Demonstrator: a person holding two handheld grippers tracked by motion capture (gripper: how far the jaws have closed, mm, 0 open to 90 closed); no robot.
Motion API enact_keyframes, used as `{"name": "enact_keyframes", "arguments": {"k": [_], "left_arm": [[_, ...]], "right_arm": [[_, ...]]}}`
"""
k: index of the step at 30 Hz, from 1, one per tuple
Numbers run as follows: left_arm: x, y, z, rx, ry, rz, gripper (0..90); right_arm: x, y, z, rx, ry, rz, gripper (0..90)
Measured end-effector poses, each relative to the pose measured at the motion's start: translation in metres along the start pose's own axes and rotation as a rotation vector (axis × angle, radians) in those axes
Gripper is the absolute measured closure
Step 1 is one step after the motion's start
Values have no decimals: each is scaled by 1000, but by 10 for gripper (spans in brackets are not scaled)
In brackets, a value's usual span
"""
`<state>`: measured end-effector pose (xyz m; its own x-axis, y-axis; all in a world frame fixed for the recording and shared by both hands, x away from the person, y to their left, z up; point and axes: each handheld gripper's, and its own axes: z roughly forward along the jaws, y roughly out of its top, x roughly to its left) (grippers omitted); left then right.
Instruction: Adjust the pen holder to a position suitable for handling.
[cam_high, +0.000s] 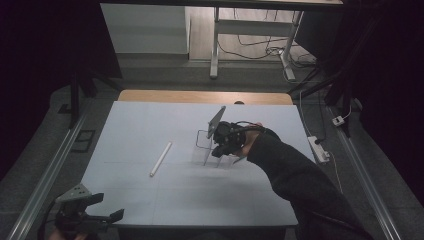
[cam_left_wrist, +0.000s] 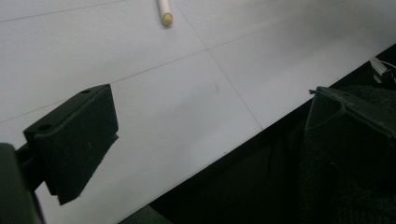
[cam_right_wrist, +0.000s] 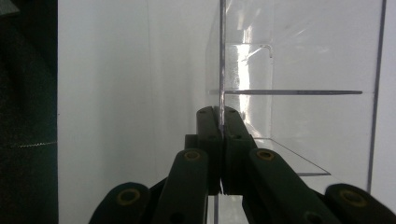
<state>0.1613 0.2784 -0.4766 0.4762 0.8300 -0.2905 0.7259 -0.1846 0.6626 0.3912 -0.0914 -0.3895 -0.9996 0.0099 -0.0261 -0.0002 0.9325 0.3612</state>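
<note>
No readable text, labels, brands or numbers are showing anywhere: bench (cam_high: 150, 200), clear acrylic stand (cam_right_wrist: 299, 93) and white tube (cam_high: 160, 158) are all showing blank.

The rod (cam_left_wrist: 164, 13) runs off the top edge in the left gripper view. The clear box (cam_high: 207, 150) is too faint from above; its walls can't be traced.

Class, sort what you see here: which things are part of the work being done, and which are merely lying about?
In the job:
- right gripper, shut on a wall of the clear acrylic box

Lying about:
- white tube on the table, apart from the box
- left gripper, open, at the near table edge
- power strip on the floor
</note>
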Motion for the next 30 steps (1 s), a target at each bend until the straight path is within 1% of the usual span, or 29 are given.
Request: {"name": "enact_keyframes", "arguments": {"k": [1, 2, 3, 5, 7, 9, 10, 12, 15, 16, 19, 20, 21, 22, 23, 24, 25, 26, 27, 28, 29, 30], "left_arm": [[0, 0, 0, -1, -1, -1, 29], [0, 0, 0, -1, -1, -1, 29], [0, 0, 0, -1, -2, -1, 29], [0, 0, 0, -1, -2, 0, 29], [0, 0, 0, -1, -3, 0, 29], [0, 0, 0, -2, -2, 0, 29], [0, 0, 0, -1, -2, 0, 29], [0, 0, 0, -2, -3, -1, 29], [0, 0, 0, -2, -3, 0, 29], [0, 0, 0, -2, -3, 0, 29], [0, 0, 0, -2, -4, 0, 29], [0, 0, 0, -2, -4, -1, 29], [0, 0, 0, -2, -4, 0, 29], [0, 0, 0, -2, -5, 0, 29], [0, 0, 0, -2, -5, -1, 29], [0, 0, 0, -2, -5, -1, 29], [0, 0, 0, -2, -5, 0, 30], [0, 0, 0, -2, -5, 1, 30], [0, 0, 0, -2, -5, 1, 29], [0, 0, 0, -2, -5, 1, 30], [0, 0, 0, -2, -5, 1, 29], [0, 0, 0, -2, -5, 1, 30]], "right_arm": [[0, 2, 2, 20, 7, -7, 887], [1, 4, 6, 25, 10, -7, 887], [2, 5, 9, 30, 13, -17, 887], [5, 8, 14, 58, 18, -14, 887], [7, 11, 20, 64, 29, -22, 887], [9, 13, 24, 86, 27, -27, 887], [8, 14, 26, 81, 26, -48, 887], [10, 15, 30, 99, 22, -46, 887], [11, 16, 35, 124, 18, -54, 887], [11, 16, 38, 126, 20, -66, 887], [12, 17, 43, 134, 32, -63, 886], [12, 17, 45, 135, 34, -80, 887], [14, 17, 46, 143, 37, -66, 887], [14, 18, 47, 141, 35, -76, 886], [15, 18, 49, 130, 39, -74, 886], [16, 19, 49, 144, 37, -80, 885], [16, 19, 50, 143, 35, -95, 885], [17, 20, 50, 149, 37, -98, 883], [18, 19, 52, 132, 40, -100, 881], [19, 19, 51, 154, 34, -107, 879], [19, 18, 53, 119, 39, -109, 878], [18, 18, 51, 136, 38, -116, 873]]}}
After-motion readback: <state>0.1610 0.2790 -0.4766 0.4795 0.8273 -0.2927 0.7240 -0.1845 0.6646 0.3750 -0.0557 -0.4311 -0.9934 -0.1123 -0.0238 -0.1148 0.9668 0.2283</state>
